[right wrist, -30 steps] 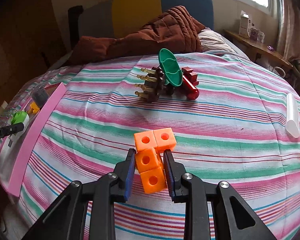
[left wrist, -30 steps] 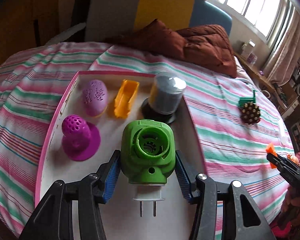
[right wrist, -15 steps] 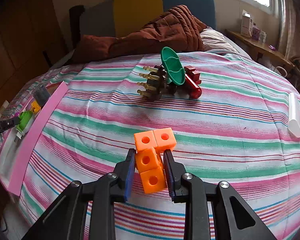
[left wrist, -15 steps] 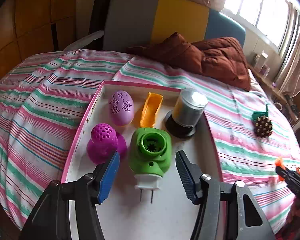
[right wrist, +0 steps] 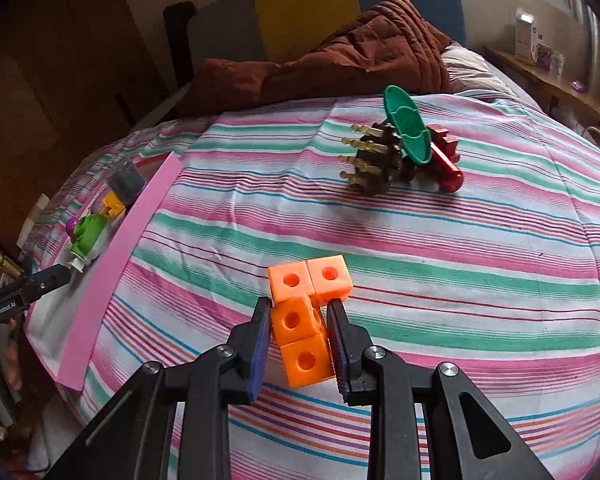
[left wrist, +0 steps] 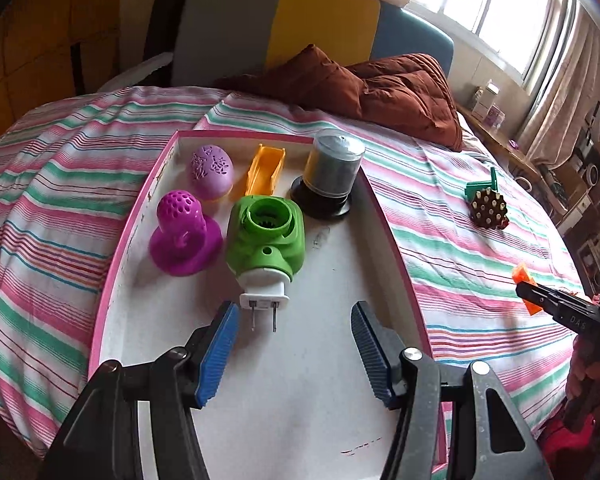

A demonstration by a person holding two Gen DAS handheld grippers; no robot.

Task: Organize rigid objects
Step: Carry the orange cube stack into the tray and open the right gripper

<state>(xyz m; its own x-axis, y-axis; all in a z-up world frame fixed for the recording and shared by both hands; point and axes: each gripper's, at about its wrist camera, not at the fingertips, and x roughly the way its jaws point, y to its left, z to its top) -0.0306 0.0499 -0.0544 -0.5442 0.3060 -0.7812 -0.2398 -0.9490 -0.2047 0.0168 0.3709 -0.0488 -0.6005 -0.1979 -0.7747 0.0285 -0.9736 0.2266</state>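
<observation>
My left gripper [left wrist: 294,344] has just been opening and now stands spread wide with nothing between its ribbed blue pads [left wrist: 216,354]; the green plastic plug-in device with a white two-pin plug [left wrist: 266,240] lies released just ahead of the fingertips, pins pointing back toward me, on the floor of the shallow white tray with a pink rim [left wrist: 396,240]. In that tray I also see a magenta perforated rubbery dome on a flared base [left wrist: 182,234] just left of the green device, a lilac egg-shaped piece with an embossed pattern [left wrist: 212,170] behind it, a yellow-orange plastic trough [left wrist: 265,170], and a clear cylindrical disc case on a black base [left wrist: 328,178] at the far right corner.

My right gripper [right wrist: 298,338] is clenched on a cluster of glossy orange plastic cubes with round holes [right wrist: 304,312], its pads pressing the nearer cubes from both sides over the striped bedsheet [right wrist: 480,272]. Farther off on the sheet lie a dark brown block bristling with tan pegs [right wrist: 374,160], a green oval plastic plate [right wrist: 407,130] leaning on it, and a shiny red cylinder [right wrist: 446,164] touching that pile. A rumpled brown quilt [right wrist: 360,56] sits by the headboard.
</observation>
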